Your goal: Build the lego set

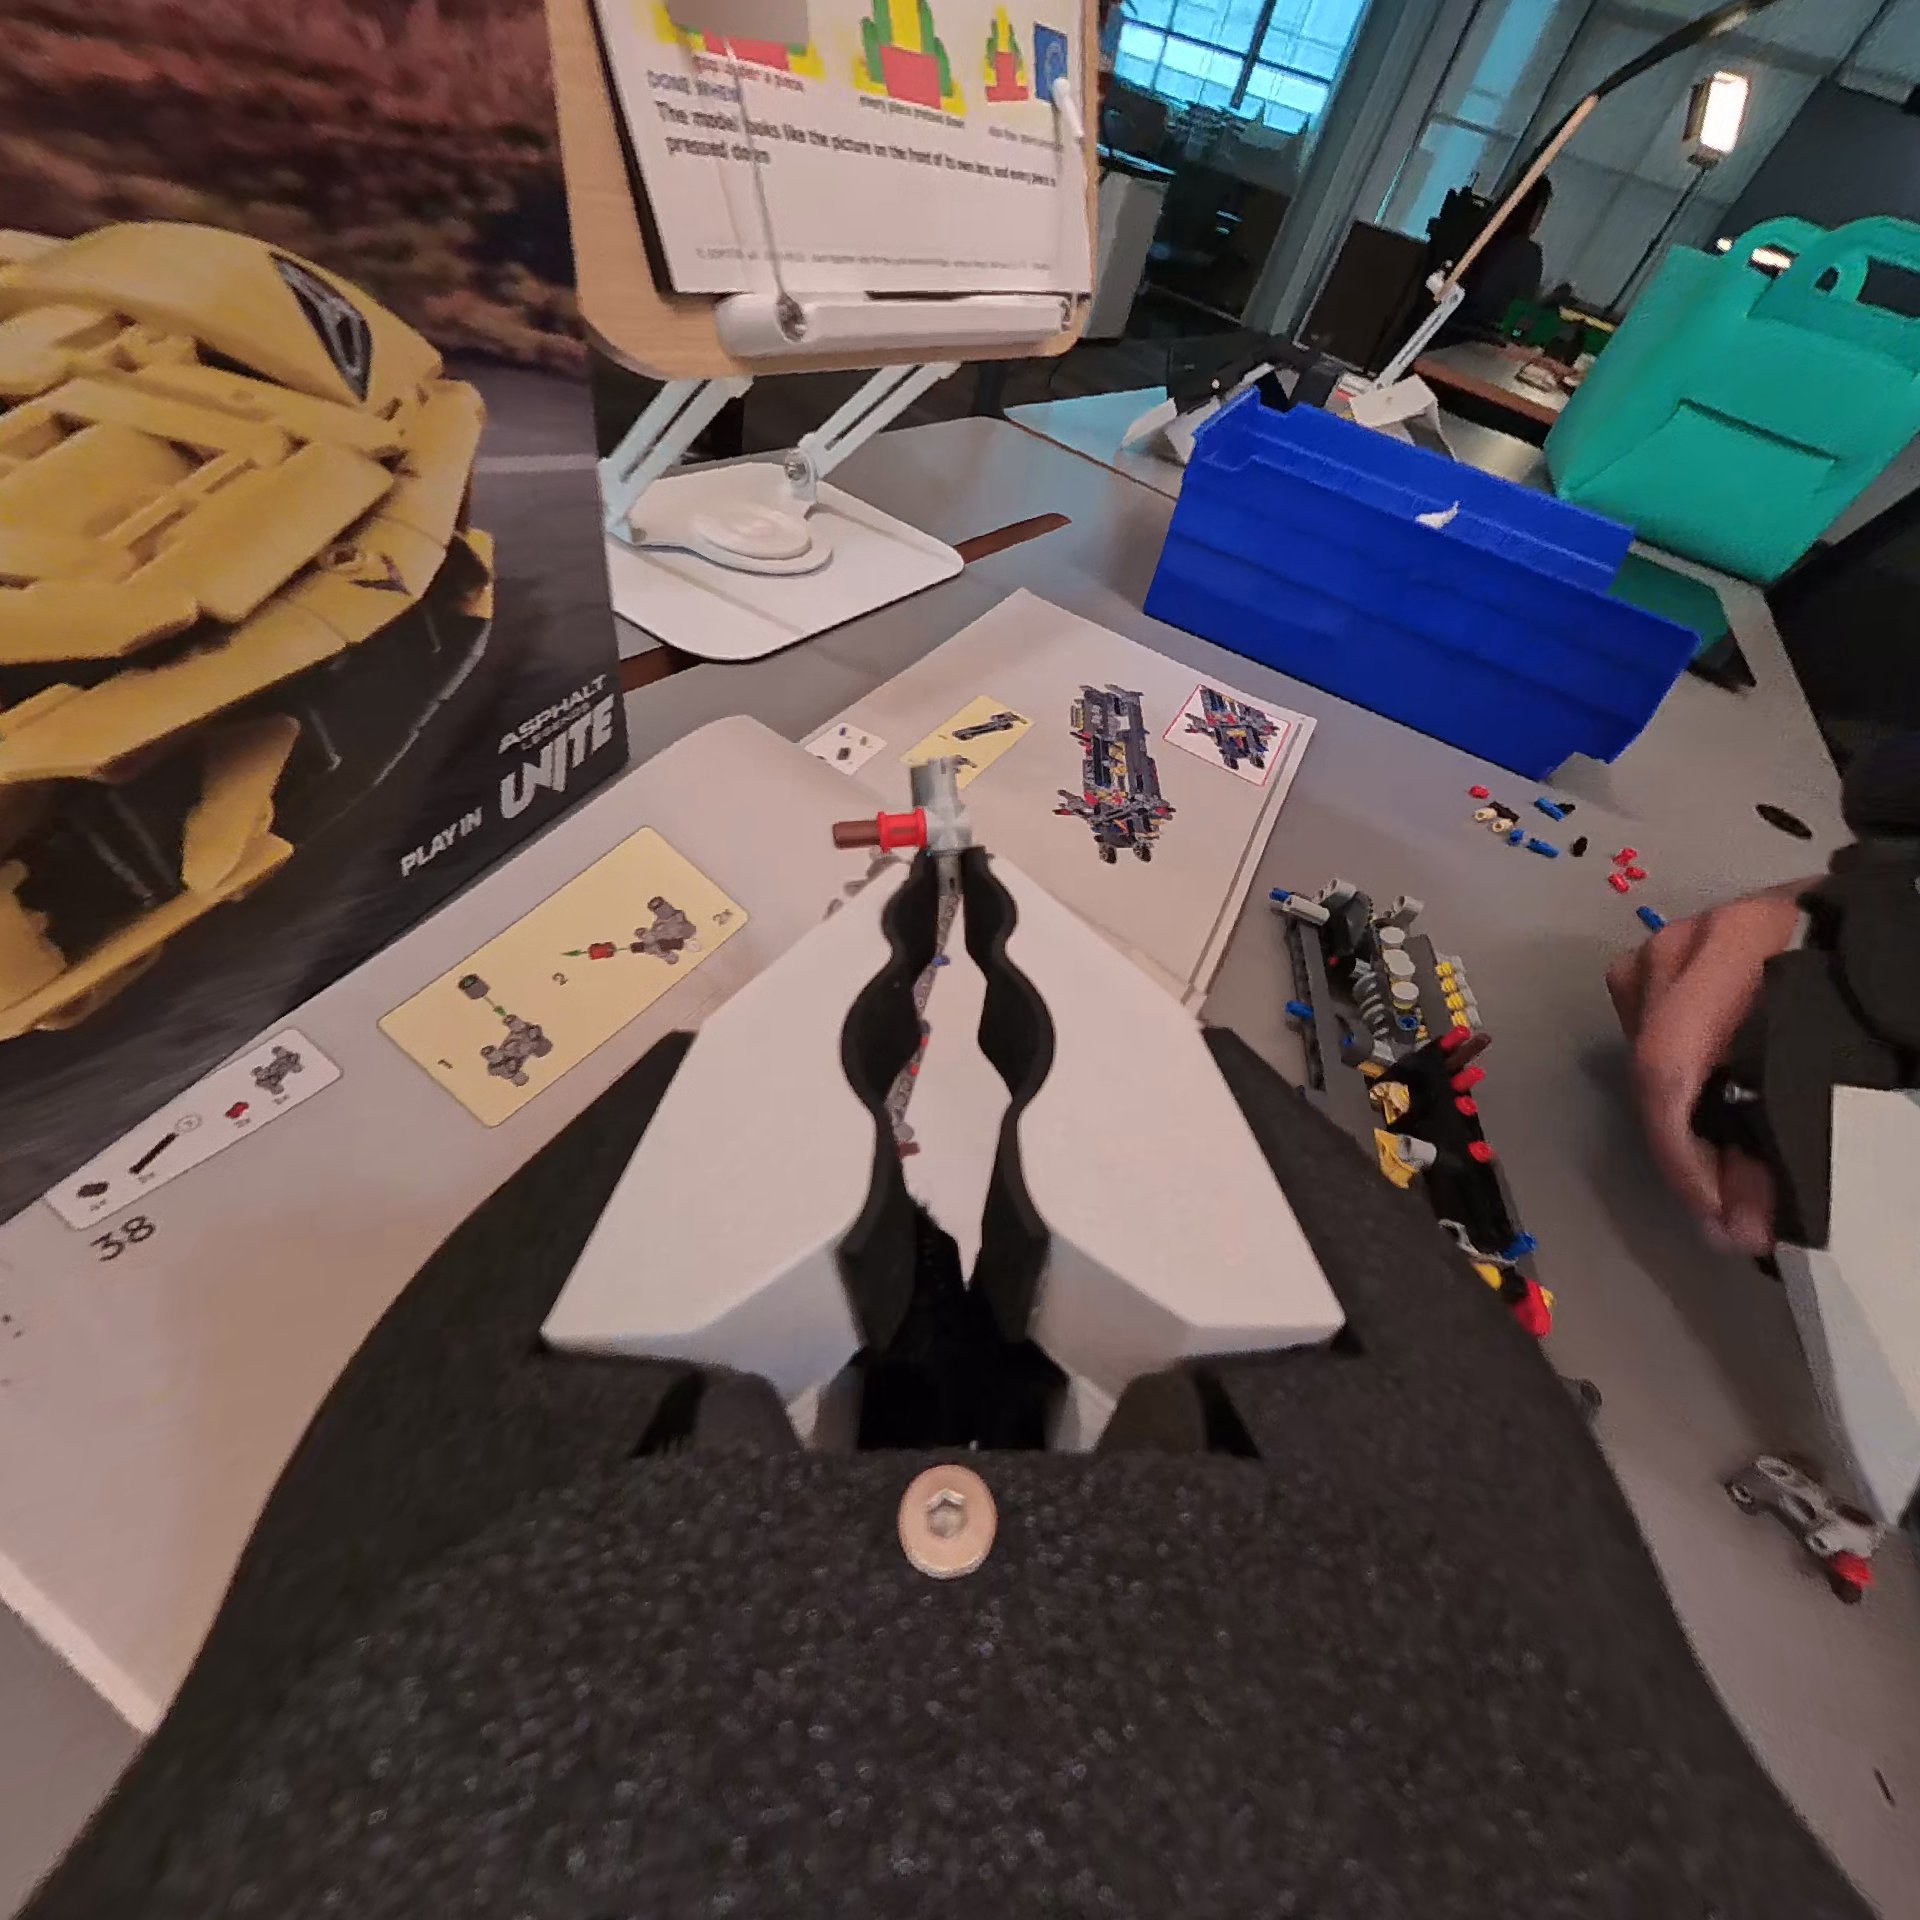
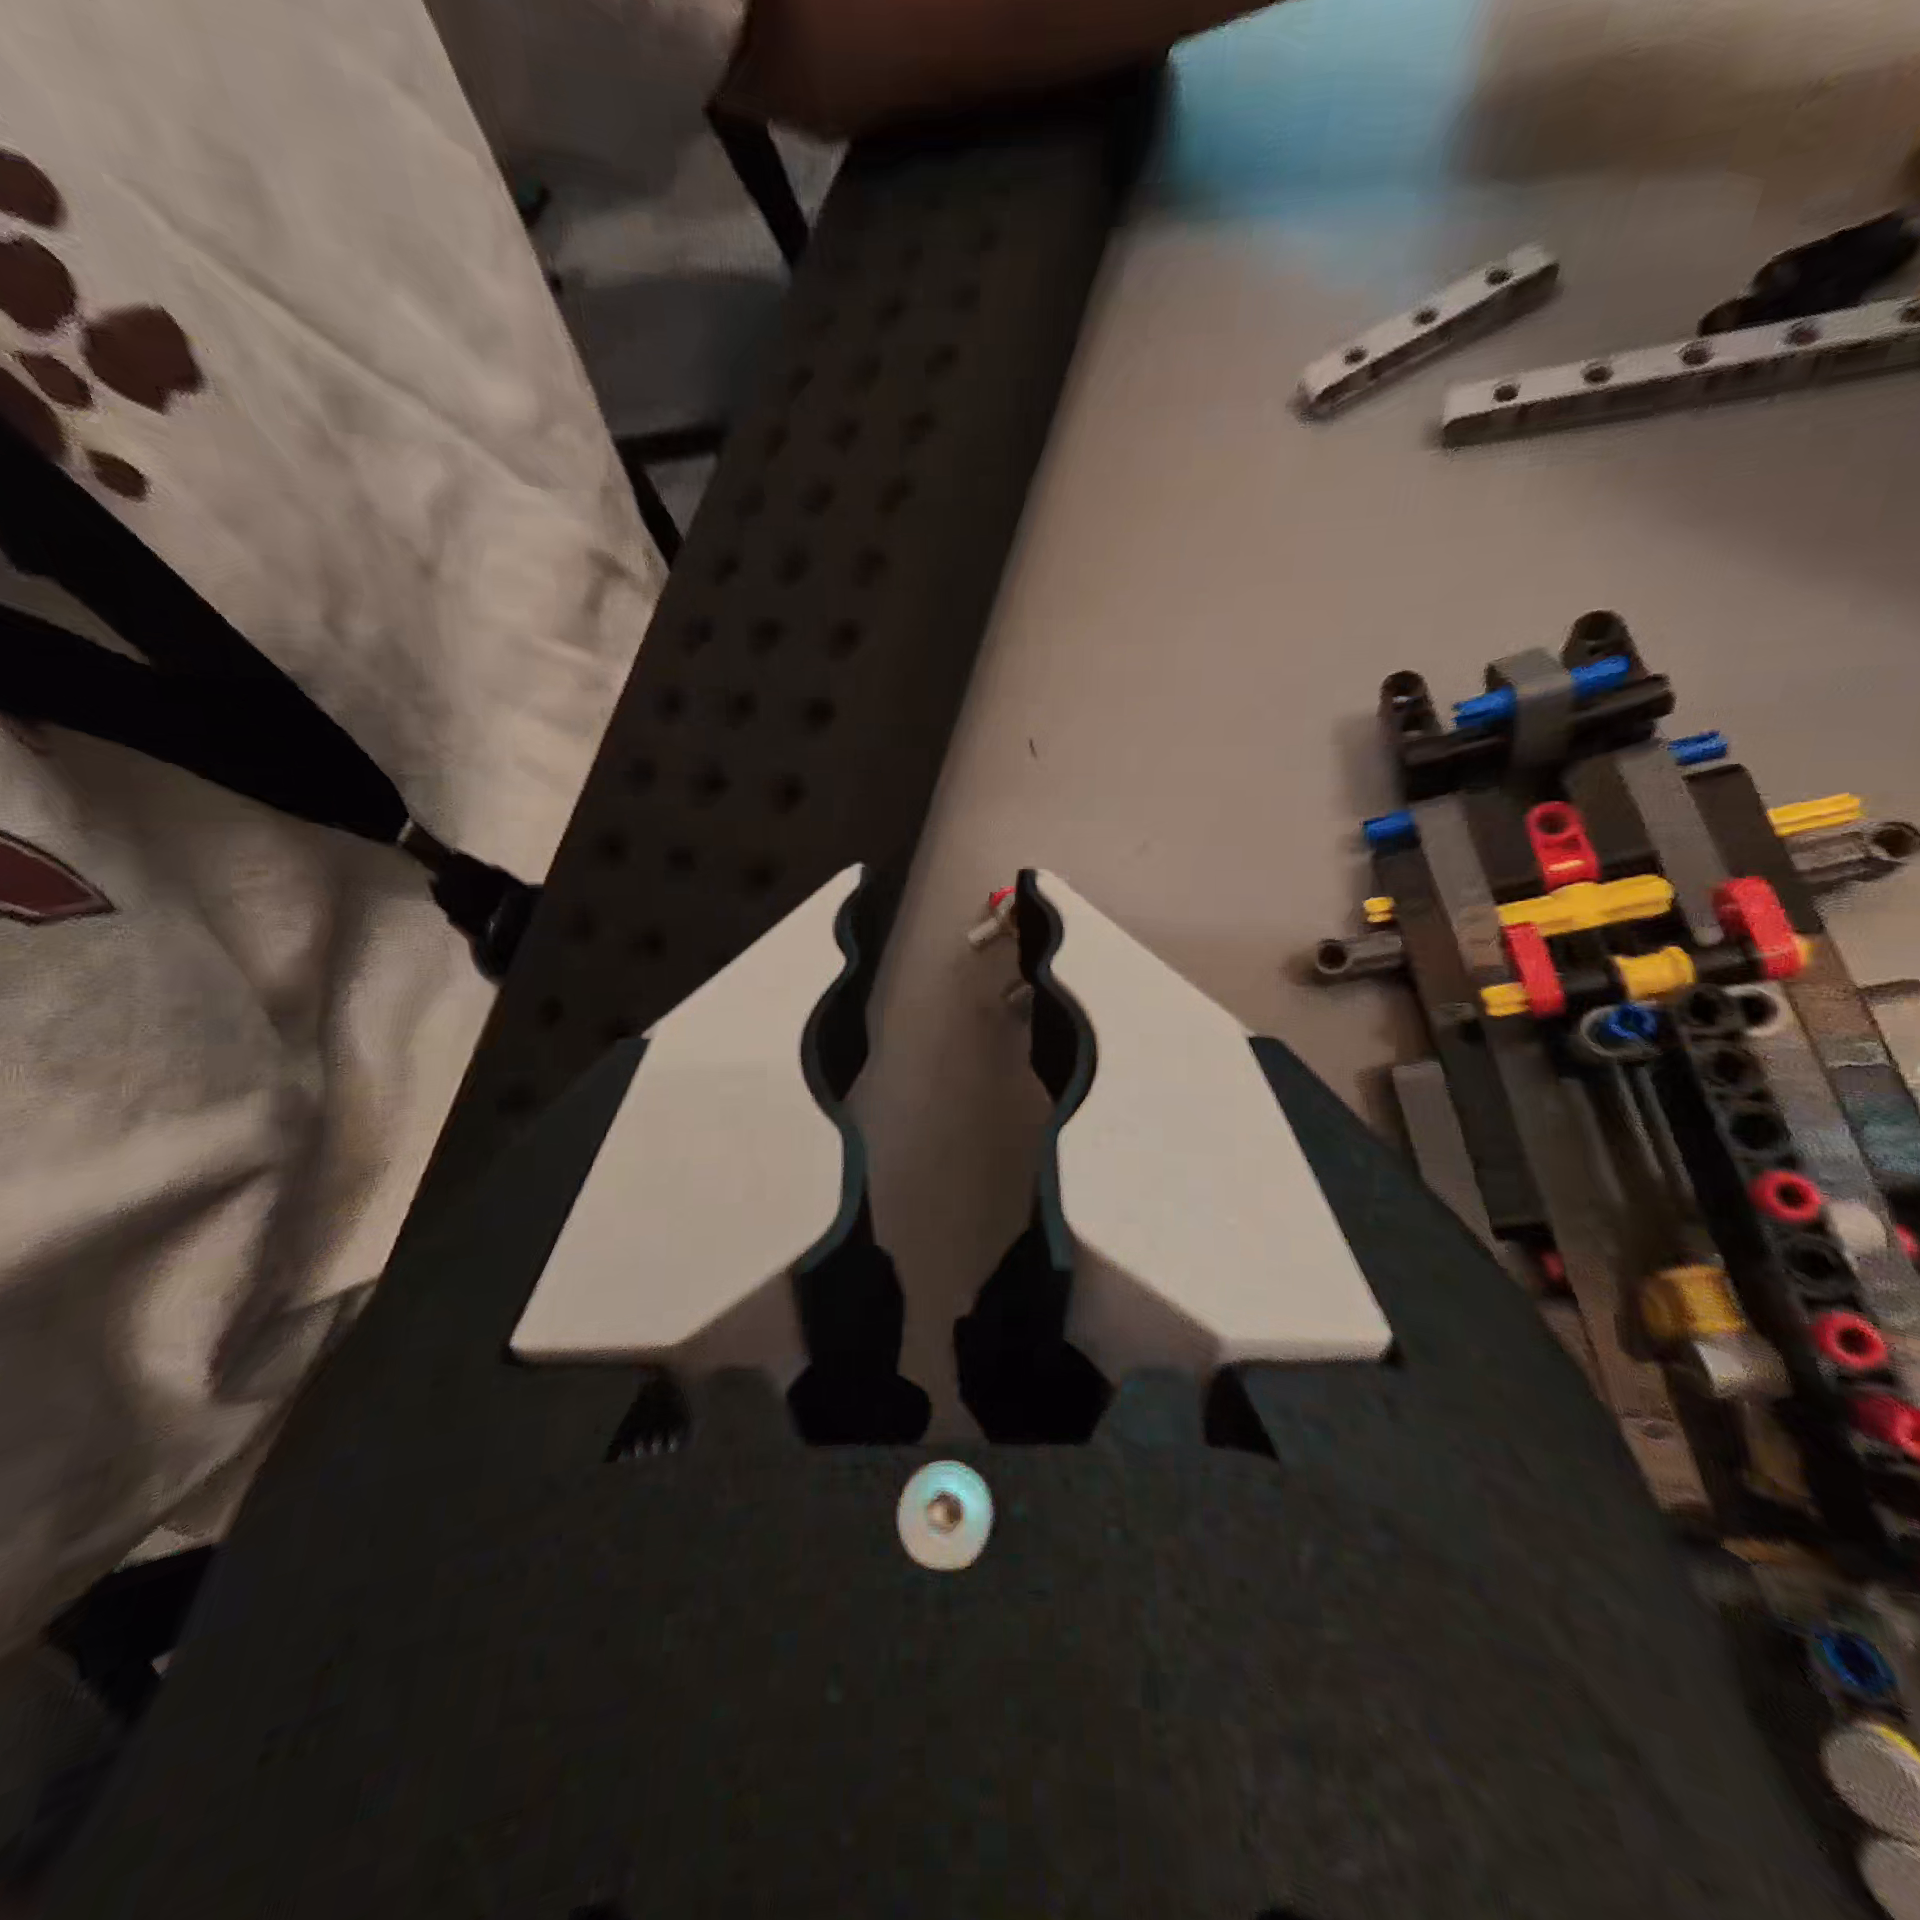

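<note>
A grey connector (image 1: 940, 816) is clamped at the left tool (image 1: 940, 868) tips above the manual (image 1: 1132, 769); the right tool (image 2: 940, 894) is held apart beside the chassis (image 2: 1621, 997). With so slight a grip, the connector could be twisted loose or dropped.

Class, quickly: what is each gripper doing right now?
Left gripper: shut on a small grey lego piece with a red bush.
Right gripper: open, holding nothing.

Gripper hardware, both units
Left gripper (image 1: 940, 883) and right gripper (image 2: 940, 904): white fingers, wavy black pads, black textured body, silver hex screw.
</note>
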Motion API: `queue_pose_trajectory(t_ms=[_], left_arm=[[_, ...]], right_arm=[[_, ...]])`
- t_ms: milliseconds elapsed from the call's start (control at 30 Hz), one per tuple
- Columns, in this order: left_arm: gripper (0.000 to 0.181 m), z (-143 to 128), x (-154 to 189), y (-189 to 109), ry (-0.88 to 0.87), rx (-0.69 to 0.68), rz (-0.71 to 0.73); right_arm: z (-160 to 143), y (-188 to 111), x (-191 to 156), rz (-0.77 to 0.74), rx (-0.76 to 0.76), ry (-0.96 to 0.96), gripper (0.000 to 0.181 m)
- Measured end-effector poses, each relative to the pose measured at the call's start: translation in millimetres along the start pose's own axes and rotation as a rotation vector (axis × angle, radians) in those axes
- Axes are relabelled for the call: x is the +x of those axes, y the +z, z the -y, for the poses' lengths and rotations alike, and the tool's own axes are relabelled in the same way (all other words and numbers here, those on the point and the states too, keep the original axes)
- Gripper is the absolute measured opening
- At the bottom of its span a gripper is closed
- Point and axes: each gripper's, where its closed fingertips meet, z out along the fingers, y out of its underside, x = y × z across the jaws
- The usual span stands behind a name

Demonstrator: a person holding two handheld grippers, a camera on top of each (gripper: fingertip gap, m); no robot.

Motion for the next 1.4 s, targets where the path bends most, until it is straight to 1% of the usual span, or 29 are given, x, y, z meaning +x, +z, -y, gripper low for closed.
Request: queue_pose_trajectory(t_ms=[100, 200, 267, 400, 533, 567, 667, 767, 800, 867, 900, 967, 1033, 1067, 1167, 1267, 1400], left_arm=[[0.004, -1, 13, 2, 0.042, -0.019, -0.034], [0.004, 2, 30, -2, 0.062, -0.045, -0.085], [0.004, 6, 42, -7, 0.105, -0.053, -0.095], [0.003, 19, 62, -16, 0.179, -0.026, -0.085], [0.003, 24, 73, -18, 0.207, -0.009, -0.092], [0.003, 24, 73, -19, 0.209, -0.008, -0.086], [0.003, 20, 74, -21, 0.179, -0.003, -0.080], [0.004, 3, 83, -30, 0.061, -0.041, -0.088], [0.004, -6, 87, -35, 0.002, -0.064, -0.079], [0.003, -23, 106, -51, -0.113, -0.095, -0.102], [0.003, -33, 115, -60, -0.159, -0.109, -0.112], [0.003, -56, 126, -76, -0.235, -0.161, -0.073], [0.003, -76, 137, -87, -0.303, -0.199, -0.054], [0.003, -80, 143, -91, -0.339, -0.194, -0.063], [0.003, -73, 156, -90, -0.419, -0.097, -0.105], [0.003, -56, 153, -82, -0.347, 0.003, -0.121], [0.003, -37, 146, -65, -0.304, 0.063, -0.176]], right_arm=[[-4, -1, 1, -0.049, -0.024, -0.086, 0.023], [-5, -4, 9, -0.084, -0.019, -0.119, 0.023], [-9, -3, 14, -0.110, -0.027, -0.155, 0.024], [-14, 4, 19, -0.156, -0.069, -0.214, 0.023], [-17, 8, 21, -0.190, -0.093, -0.271, 0.016], [-18, 8, 22, -0.202, -0.101, -0.279, 0.008], [-17, 4, 28, -0.269, -0.119, -0.319, 0.007], [-6, -8, 44, -0.450, -0.122, -0.424, 0.006], [0, -15, 49, -0.535, -0.120, -0.486, 0.006], [18, -33, 62, -0.754, -0.108, -0.617, 0.006], [23, -42, 67, -0.845, -0.126, -0.679, 0.006], [31, -56, 76, -1.004, -0.166, -0.769, 0.006], [35, -67, 84, -1.118, -0.213, -0.813, 0.006], [36, -71, 88, -1.168, -0.233, -0.825, 0.006], [43, -84, 92, -1.284, -0.257, -0.865, 0.006], [47, -91, 94, -1.331, -0.252, -0.864, 0.006], [53, -94, 93, -1.330, -0.159, -0.792, 0.006]])
